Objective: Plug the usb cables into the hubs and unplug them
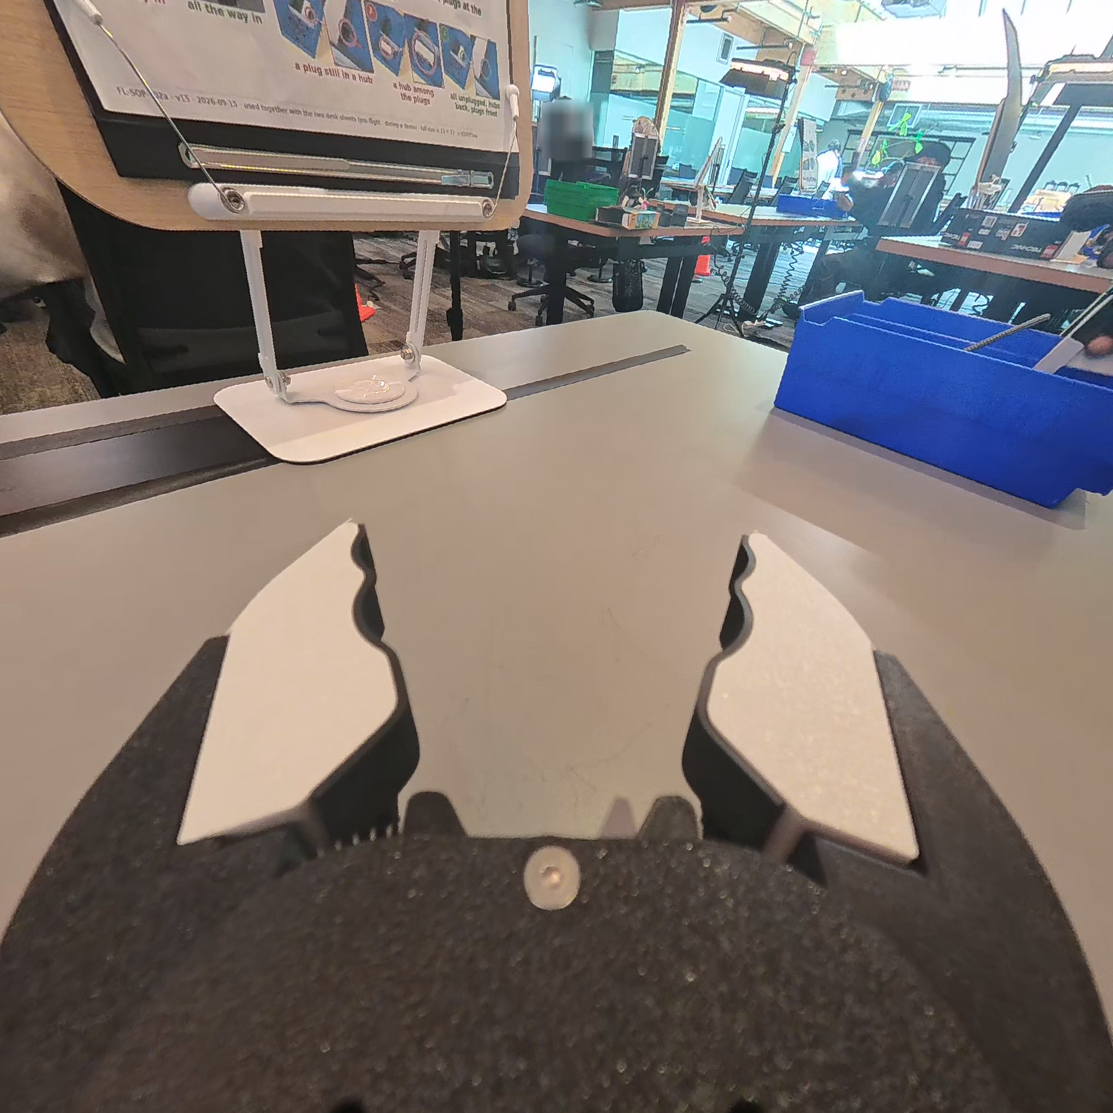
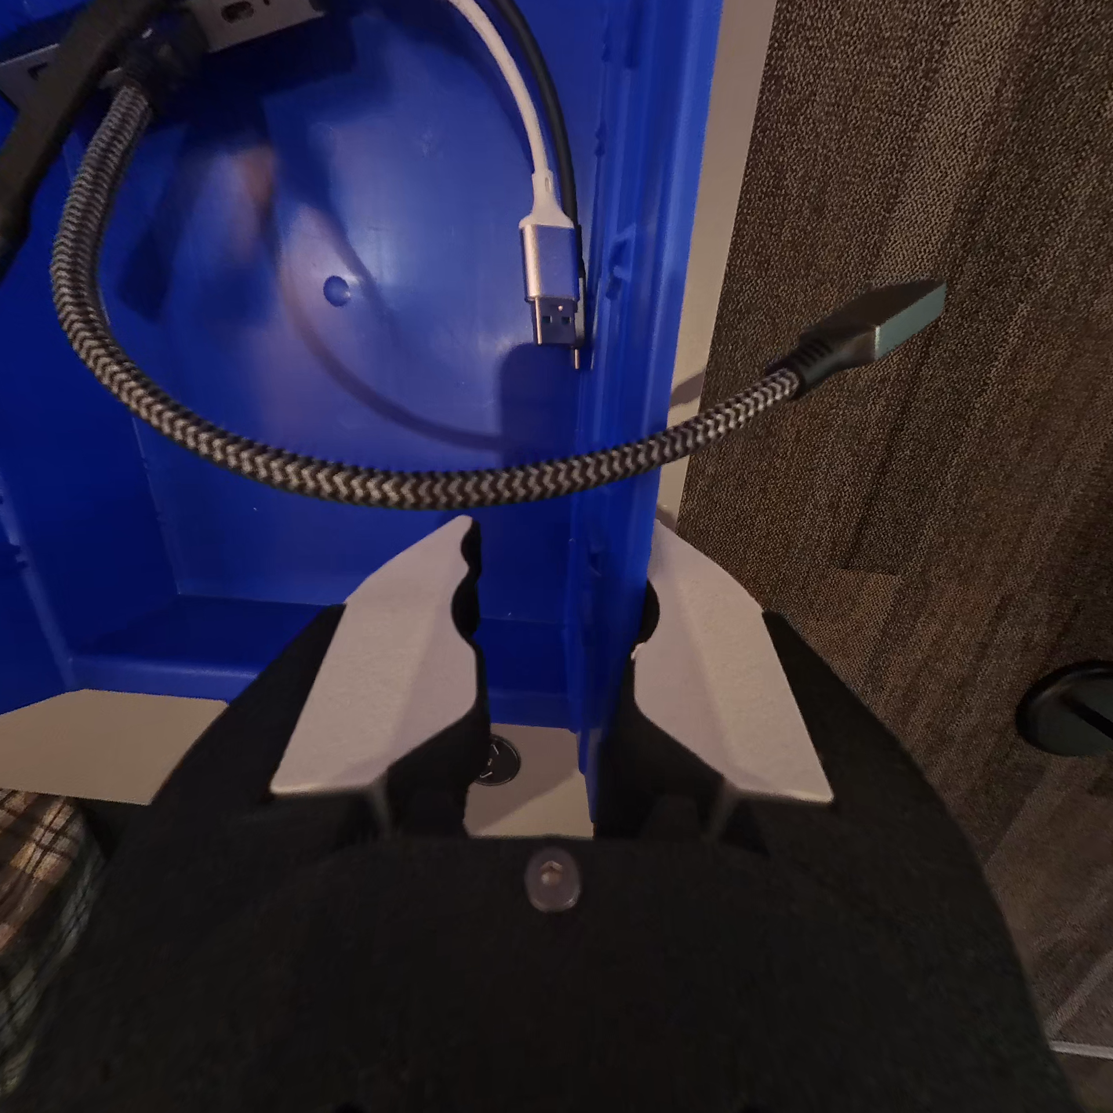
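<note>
A blue bin stands on the grey table at the right. My left gripper is open and empty, low over bare table, well left of the bin. My right gripper is partly open and straddles the bin's right wall, one finger inside and one outside against it. Inside lies a grey-and-black braided cable; its dark plug hangs out over the wall. A white cable with a silver USB plug lies beside a black cable. A grey hub shows partly at the top edge.
A document stand with an instruction sheet stands on a white base at the table's back left, over a dark strip. Brown carpet lies below the table's right edge. Other desks and people sit far behind. There is about 65 cm between the tips of the two grippers. From my right tips it is roughly 15 cm to the grey hub; from my left, 55 cm.
</note>
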`<state>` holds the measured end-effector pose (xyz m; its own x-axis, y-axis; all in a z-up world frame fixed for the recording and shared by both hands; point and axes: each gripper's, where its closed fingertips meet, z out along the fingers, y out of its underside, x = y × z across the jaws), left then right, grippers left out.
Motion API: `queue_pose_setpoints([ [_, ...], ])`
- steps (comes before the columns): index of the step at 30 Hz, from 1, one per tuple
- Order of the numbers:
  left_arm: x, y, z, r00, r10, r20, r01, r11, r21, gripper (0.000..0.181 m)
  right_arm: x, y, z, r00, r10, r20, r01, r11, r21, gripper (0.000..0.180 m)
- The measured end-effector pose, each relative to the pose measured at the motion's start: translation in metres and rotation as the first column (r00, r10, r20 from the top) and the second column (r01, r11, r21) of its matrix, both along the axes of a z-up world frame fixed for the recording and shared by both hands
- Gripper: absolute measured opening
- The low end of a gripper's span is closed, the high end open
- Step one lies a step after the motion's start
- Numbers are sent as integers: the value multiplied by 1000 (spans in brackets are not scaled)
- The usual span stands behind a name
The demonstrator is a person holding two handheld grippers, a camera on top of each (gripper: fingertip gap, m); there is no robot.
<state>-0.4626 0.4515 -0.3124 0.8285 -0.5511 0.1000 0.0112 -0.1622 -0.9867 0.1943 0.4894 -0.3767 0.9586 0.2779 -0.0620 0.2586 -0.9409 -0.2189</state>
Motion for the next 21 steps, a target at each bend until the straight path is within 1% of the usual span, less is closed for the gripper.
queue_pose_setpoints([
  [6, -2, 1, -1, 1000, 9, 0, -9, 1000, 0, 111, 2, 2, -2, 1000, -10, 0, 10, 1000, 6, 38],
  [9, -2, 2, -1, 1000, 12, -3, -12, 1000, -1, 111, 7, 4, -4, 999, -25, 28, 25, 1000, 17, 24],
  [11, -3, 2, -1, 1000, 20, -9, -20, 1000, 7, 111, 12, 5, -4, 997, -51, 56, 50, 999, 15, 9],
  [16, -4, 1, 2, 1000, 22, -7, -22, 1000, 18, 109, 8, 3, -4, 997, -74, -3, 74, 997, 3, 5],
  [21, -4, 0, 4, 1000, 18, -3, -18, 1000, 25, 107, 8, 3, -4, 999, -43, 2, 43, 999, 19, 5],
])
